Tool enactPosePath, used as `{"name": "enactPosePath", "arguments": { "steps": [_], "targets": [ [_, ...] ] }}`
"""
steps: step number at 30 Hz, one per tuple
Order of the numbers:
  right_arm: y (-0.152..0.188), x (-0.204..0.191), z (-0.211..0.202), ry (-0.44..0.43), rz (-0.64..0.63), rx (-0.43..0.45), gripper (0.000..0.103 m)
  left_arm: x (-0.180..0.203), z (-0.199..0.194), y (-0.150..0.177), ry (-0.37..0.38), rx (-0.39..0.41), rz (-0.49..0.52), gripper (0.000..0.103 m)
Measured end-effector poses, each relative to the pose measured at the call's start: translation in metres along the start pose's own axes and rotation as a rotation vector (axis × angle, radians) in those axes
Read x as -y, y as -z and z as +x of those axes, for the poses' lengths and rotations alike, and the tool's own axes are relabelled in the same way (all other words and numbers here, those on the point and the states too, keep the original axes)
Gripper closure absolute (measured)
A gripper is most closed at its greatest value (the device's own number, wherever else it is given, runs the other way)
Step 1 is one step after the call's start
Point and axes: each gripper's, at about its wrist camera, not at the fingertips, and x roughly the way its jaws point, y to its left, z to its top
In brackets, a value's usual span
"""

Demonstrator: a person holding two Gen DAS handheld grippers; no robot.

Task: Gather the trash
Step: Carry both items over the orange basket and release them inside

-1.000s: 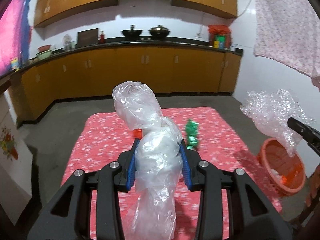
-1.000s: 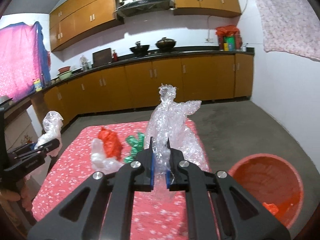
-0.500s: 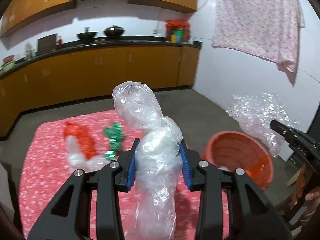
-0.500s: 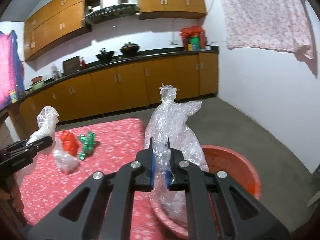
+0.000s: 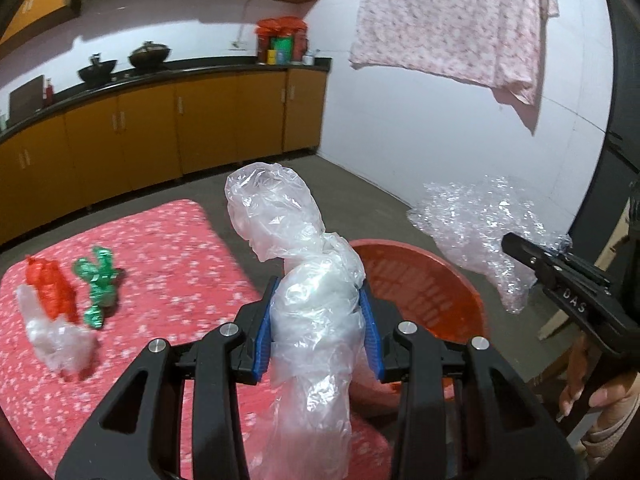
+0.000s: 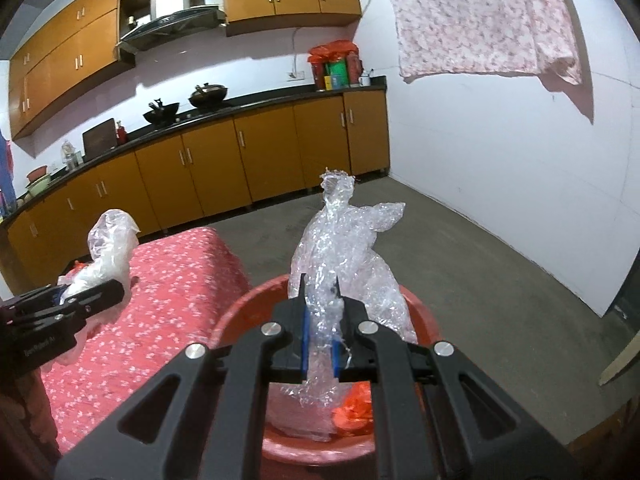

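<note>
My left gripper [image 5: 318,308] is shut on a crumpled clear plastic bag [image 5: 292,248], held at the right end of the red flowered table [image 5: 172,264], beside the rim of the orange-red basket [image 5: 420,284]. My right gripper [image 6: 321,312] is shut on a wad of bubble wrap [image 6: 344,240] and holds it over the same basket [image 6: 240,320]; the wrap's lower end hangs inside. The left wrist view shows that bubble wrap [image 5: 476,220] in the right gripper [image 5: 520,246]. On the table lie a red wrapper [image 5: 50,284], a green wrapper [image 5: 100,276] and a clear plastic piece [image 5: 56,340].
The basket stands on the grey concrete floor [image 6: 480,272] off the table's right end, with orange scraps [image 6: 352,408] in it. Wooden kitchen cabinets [image 6: 240,160] run along the back wall. A flowered cloth [image 6: 480,20] hangs by the white wall. A hand [image 5: 592,384] holds the right gripper.
Both grippers have swung to the right, from over the table to the basket. The bubble wrap now hangs over the basket, and the plastic bag has come close to its rim. Both grips are unchanged.
</note>
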Motion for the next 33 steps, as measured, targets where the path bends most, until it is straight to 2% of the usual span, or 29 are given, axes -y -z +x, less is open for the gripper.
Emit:
{"name": "enactPosePath", "arguments": {
  "steps": [11,27,31,33],
  "targets": [
    [0.015,0.027,0.017,0.015,0.017,-0.042,0.094,0.029,0.040,0.008,0.059,-0.070,0.040,0.065],
    [0.020,0.042,0.036,-0.033,0.038,-0.076,0.093,0.053,0.076,0.015,0.107,-0.140,0.067,0.065],
    [0.021,0.049,0.038,-0.060,0.060,-0.077,0.087,0.057,0.083,0.016,0.113,-0.154,0.074,0.062],
    [0.022,0.052,0.038,-0.069,0.073,-0.078,0.075,0.057,0.087,0.017,0.108,-0.163,0.072,0.055]
  ]
}}
